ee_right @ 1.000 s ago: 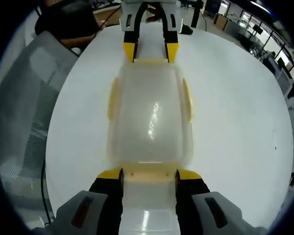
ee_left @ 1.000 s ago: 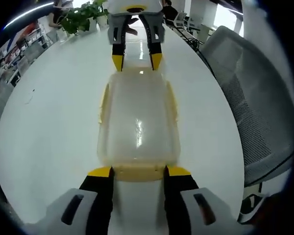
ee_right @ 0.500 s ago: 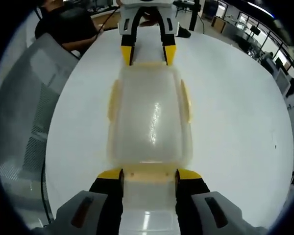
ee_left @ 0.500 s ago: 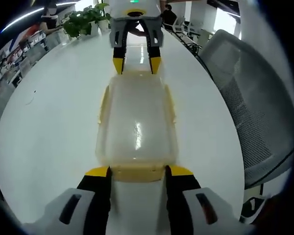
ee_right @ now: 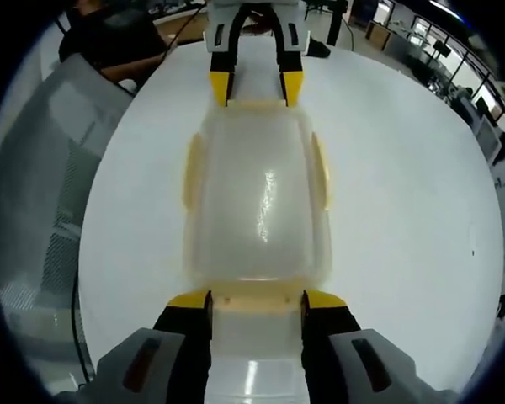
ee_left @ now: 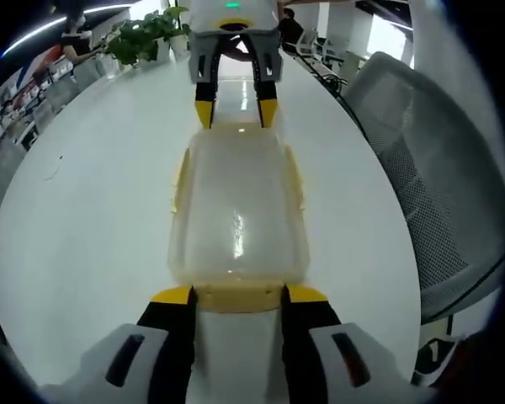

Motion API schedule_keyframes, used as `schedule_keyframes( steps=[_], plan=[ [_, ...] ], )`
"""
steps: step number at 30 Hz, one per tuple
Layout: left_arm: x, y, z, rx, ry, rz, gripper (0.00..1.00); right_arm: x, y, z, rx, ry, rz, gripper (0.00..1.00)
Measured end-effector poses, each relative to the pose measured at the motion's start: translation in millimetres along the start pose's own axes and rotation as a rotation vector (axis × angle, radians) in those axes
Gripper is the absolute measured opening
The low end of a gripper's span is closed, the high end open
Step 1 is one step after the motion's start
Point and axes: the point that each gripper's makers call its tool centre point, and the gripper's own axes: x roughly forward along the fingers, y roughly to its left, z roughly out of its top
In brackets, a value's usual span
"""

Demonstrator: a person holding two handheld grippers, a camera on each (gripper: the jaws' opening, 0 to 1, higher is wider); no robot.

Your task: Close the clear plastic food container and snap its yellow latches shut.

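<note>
You are working at a long, glossy white table (ee_left: pixel 84 219) that mirrors the ceiling lights. Beside your left gripper, to its right, stands a grey mesh office chair (ee_left: pixel 438 185). Ahead of that gripper, at the table's far end, sits a leafy green plant (ee_left: pixel 143 32). Ahead and right of your right gripper, rows of office desks (ee_right: pixel 480 93) recede.

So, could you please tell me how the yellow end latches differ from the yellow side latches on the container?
The near end latch sits between the left gripper tips and the far end latch between the right gripper tips; the side latches have no gripper at them. All are yellow, on one container.
</note>
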Motion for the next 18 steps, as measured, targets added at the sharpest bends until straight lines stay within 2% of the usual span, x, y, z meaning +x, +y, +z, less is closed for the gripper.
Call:
schedule_keyframes(
  steps=[10, 16, 17, 18],
  plan=[
    [0.2, 0.1, -0.3, -0.004, -0.015, -0.001, 0.39, 0.2, 0.4, -1.1, -0.007, 0.032, 0.007, 0.41],
    [0.2, -0.4, -0.2, -0.004, -0.019, -0.002, 0.39, -0.1, 0.5, -2.4, -0.006, 0.024, 0.011, 0.4],
    [0.3, -0.3, -0.2, -0.002, -0.018, -0.003, 0.39, -0.1, 2.9, -5.2, -0.055, 0.04, 0.013, 0.4],
    [0.5, -0.9, 0.2, -0.002, -0.018, -0.003, 0.39, -0.4, 1.5, -5.2, -0.054, 0.046, 0.023, 0.4]
  ],
)
